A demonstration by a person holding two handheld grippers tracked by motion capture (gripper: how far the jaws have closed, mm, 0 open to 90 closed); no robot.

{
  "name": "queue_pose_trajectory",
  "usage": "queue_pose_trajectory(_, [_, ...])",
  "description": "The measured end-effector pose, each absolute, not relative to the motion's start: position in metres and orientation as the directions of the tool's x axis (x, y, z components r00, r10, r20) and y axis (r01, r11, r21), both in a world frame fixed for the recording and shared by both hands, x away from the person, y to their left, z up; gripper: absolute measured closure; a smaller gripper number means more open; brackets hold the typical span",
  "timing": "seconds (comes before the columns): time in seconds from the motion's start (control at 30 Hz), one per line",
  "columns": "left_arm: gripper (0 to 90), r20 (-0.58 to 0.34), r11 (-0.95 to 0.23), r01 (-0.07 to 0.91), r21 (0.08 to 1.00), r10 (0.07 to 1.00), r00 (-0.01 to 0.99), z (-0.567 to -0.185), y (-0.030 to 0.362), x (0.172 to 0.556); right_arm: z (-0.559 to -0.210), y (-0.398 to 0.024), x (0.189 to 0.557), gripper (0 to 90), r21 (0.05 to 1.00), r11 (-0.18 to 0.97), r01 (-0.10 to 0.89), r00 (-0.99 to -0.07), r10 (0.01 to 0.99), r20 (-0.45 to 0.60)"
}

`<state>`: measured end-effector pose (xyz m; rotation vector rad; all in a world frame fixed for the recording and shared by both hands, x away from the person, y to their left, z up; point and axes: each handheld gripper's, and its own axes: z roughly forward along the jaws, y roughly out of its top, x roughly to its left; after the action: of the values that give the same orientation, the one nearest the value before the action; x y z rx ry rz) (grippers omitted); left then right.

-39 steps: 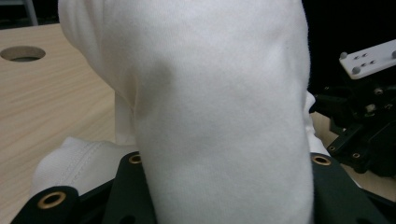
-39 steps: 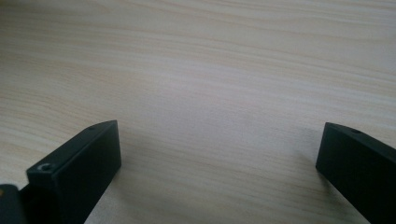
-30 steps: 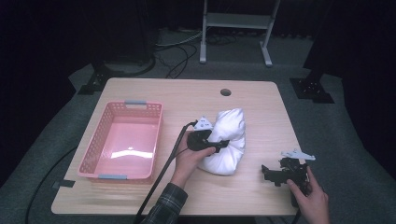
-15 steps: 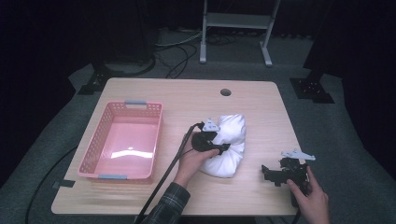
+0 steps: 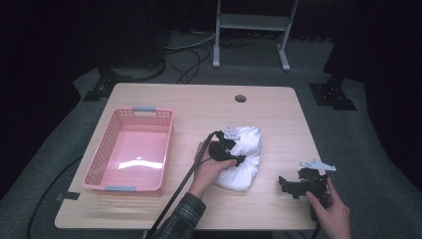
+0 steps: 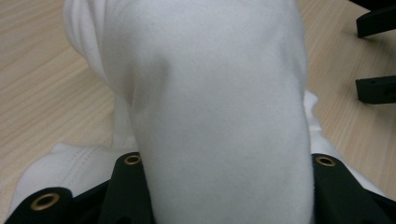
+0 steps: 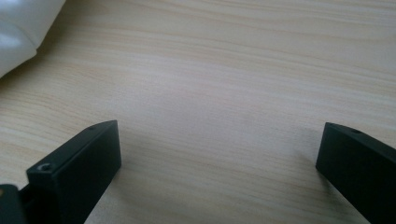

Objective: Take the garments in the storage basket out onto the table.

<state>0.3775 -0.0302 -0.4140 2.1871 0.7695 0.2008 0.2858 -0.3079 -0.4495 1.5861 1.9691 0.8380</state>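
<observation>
Left gripper (image 5: 234, 158) clamped on the white cloth bundle, right gripper (image 5: 293, 186) idle and wide.

I've got the soft white bunched cloth bundle (image 5: 244, 159) pinched in my left gripper; its jaws have just been easing open a touch, yet a thick fold is still pressed between them. The bundle sits on the pale wooden counter (image 5: 199, 107), at about four o'clock from centre. My right gripper rests at the bundle's four o'clock, jaws spread wide over bare wood. The pink plastic lattice basket (image 5: 99, 159) lies at nine o'clock.
</observation>
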Motion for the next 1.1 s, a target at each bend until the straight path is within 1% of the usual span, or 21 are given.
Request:
queue_pose_trajectory(0.2, [52.3,-0.091,-0.531,0.475,0.702,0.594,0.799,-0.414,-0.035,0.380,-0.449,-0.308,0.286,0.0,0.713,0.143,0.686,-0.218,0.976,0.014])
queue_pose_trajectory(0.47, [49.8,-0.098,-0.557,0.509,0.657,0.606,0.789,-0.414,-0.039,0.385,-0.449,-0.308,0.286,0.0,0.713,0.145,0.686,-0.219,0.976,0.013])
queue_pose_trajectory(0.7, [44.7,-0.082,-0.582,0.510,0.634,0.605,0.792,-0.414,-0.042,0.388,-0.449,-0.308,0.286,0.0,0.713,0.145,0.687,-0.219,0.976,0.013])
queue_pose_trajectory(1.1, [35.7,-0.094,-0.572,0.530,0.626,0.620,0.779,-0.415,-0.042,0.390,-0.450,-0.308,0.286,0.0,0.713,0.146,0.686,-0.220,0.976,0.012])
